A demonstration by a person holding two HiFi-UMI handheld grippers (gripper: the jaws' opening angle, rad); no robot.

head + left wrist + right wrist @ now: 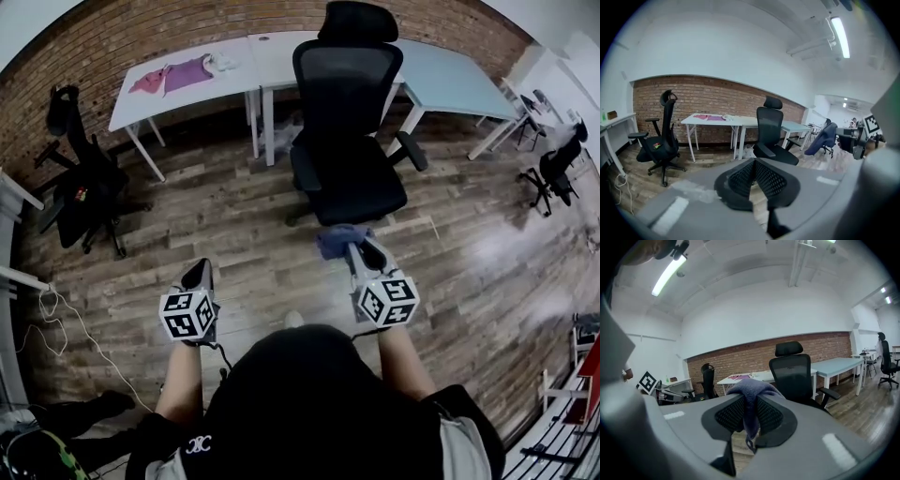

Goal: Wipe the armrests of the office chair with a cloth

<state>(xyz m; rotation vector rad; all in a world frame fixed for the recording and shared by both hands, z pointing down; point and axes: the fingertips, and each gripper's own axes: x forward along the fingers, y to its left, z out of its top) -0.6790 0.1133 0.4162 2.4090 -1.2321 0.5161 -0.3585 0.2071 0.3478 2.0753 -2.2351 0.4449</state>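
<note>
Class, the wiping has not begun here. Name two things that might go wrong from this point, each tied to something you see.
1. The right gripper pinches only a fold of the cloth; the rest bunches above the jaws, so rubbing may pull it free.
2. The chair stands free on the floor. Pressing an armrest might turn it, as the shut left gripper is not steadying it.

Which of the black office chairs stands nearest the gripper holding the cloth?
The middle chair, directly ahead of the right gripper and its blue cloth; the left chair and right chair stand far aside.
</note>
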